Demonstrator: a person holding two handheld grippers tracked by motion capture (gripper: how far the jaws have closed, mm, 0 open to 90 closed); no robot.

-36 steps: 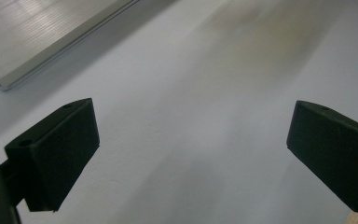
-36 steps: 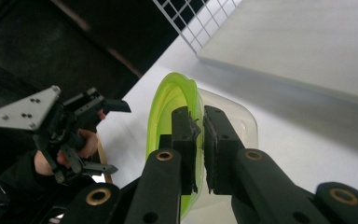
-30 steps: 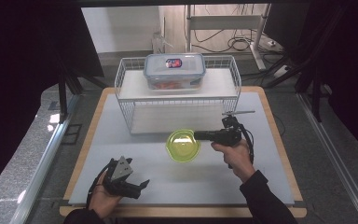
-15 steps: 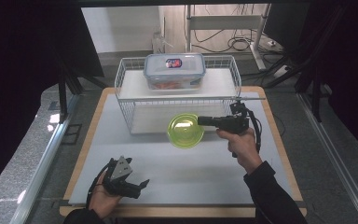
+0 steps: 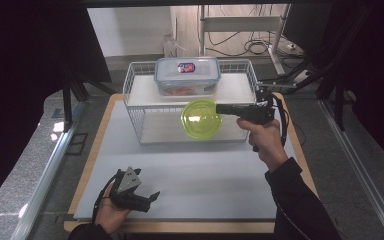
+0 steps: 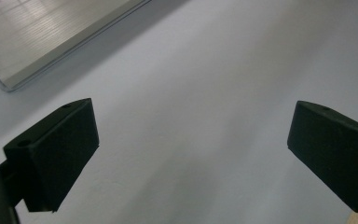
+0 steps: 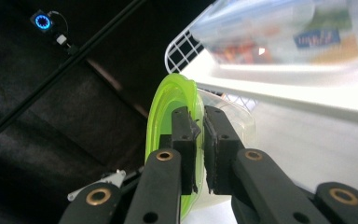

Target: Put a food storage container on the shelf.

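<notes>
A round clear container with a lime-green lid (image 5: 200, 119) hangs in the air on its edge, in front of the white wire rack (image 5: 136, 102). My right gripper (image 5: 220, 108) is shut on its rim from the right. In the right gripper view the jaws (image 7: 199, 126) pinch the green lid (image 7: 161, 121) with the clear tub (image 7: 235, 114) behind it. My left gripper (image 5: 150, 200) rests low at the table's front left. Its jaws (image 6: 191, 140) stand wide open over bare grey table.
A lidded clear food box (image 5: 187, 75) sits on the rack's top shelf; it also appears blurred in the right gripper view (image 7: 284, 32). The rack's lower shelf (image 5: 165, 131) lies behind the container. The grey table top (image 5: 205, 175) spreads between the hands. Cables lie beyond the table.
The right gripper has lifted the green-lidded container off the table and carried it up and toward the rack. The left gripper has stayed put.
</notes>
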